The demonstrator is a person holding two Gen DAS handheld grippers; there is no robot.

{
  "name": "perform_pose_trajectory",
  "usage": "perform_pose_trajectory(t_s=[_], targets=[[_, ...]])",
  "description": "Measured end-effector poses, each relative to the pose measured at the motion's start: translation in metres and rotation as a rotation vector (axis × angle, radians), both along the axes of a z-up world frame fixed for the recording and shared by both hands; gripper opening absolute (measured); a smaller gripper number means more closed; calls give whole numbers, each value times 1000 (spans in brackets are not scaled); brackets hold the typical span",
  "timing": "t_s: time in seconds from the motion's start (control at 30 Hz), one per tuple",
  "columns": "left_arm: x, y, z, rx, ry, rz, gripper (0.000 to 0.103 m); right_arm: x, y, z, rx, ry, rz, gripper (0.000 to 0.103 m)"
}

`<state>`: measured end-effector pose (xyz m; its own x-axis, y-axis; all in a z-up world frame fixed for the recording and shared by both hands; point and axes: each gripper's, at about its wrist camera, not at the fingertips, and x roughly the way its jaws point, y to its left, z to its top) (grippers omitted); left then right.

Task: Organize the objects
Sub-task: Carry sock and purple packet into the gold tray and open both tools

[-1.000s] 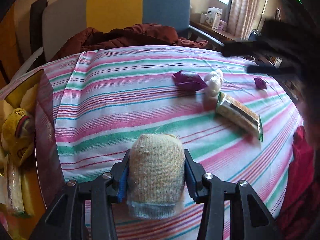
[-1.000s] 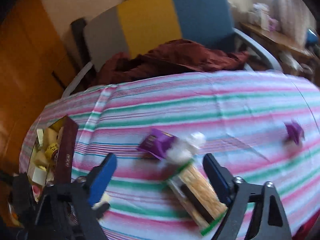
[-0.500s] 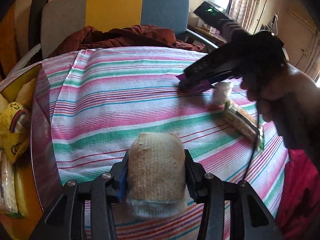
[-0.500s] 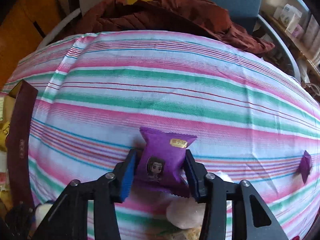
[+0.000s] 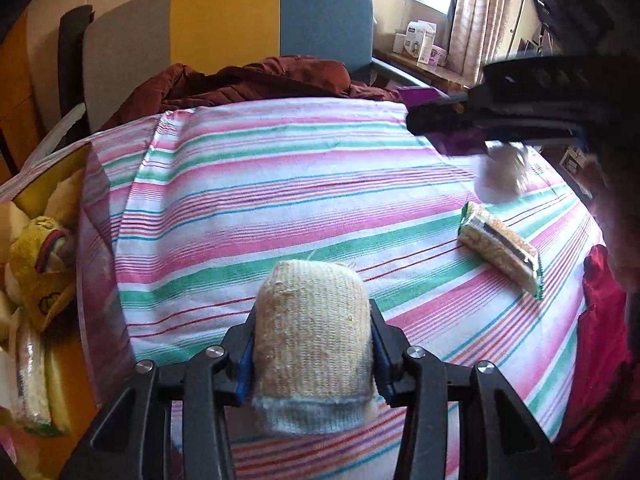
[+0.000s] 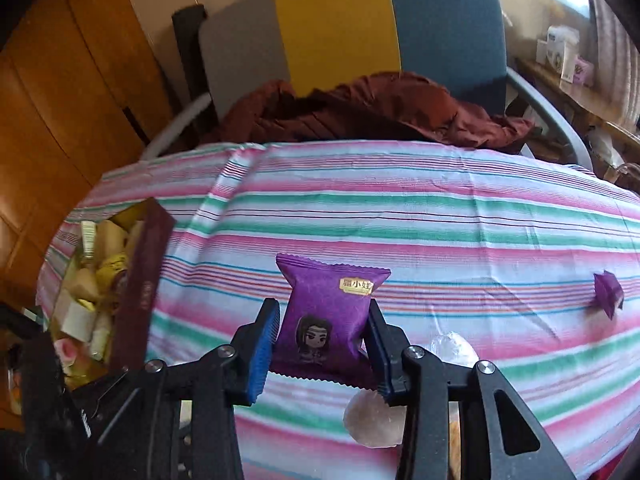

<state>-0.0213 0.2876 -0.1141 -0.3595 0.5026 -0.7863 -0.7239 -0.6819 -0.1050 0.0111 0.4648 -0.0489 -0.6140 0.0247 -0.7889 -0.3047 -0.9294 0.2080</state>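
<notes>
My left gripper [image 5: 312,346] is shut on a beige knitted roll [image 5: 312,312], its jaws closing a little tighter, and holds it just above the striped tablecloth [image 5: 280,200]. My right gripper [image 6: 324,336] is shut on a purple snack packet [image 6: 332,304] with a cartoon figure, lifted off the cloth. From the left wrist view the right gripper [image 5: 440,120] hangs at the upper right with the packet [image 5: 460,144] under it. An open box [image 6: 140,292] of snacks stands at the table's left edge.
On the cloth lie a pale round candy [image 6: 372,420], a cracker bar [image 5: 500,252] in a green wrapper and a small purple candy [image 6: 608,294]. Behind the table stands a grey, yellow and blue chair [image 6: 336,28] with a brown jacket [image 6: 360,112].
My right gripper went from open above the snacks to shut on the purple packet, then rose with it. The left gripper kept still with the roll.
</notes>
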Motion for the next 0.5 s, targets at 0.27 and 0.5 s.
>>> perform_pose_trajectory(t_s=[0.27, 0.5], targets=[[19, -21, 38, 21, 69, 19, 46, 26, -15, -3, 0, 17, -45, 42], [26, -49, 69, 49, 118, 65, 46, 34, -34, -8, -17, 18, -27, 42]])
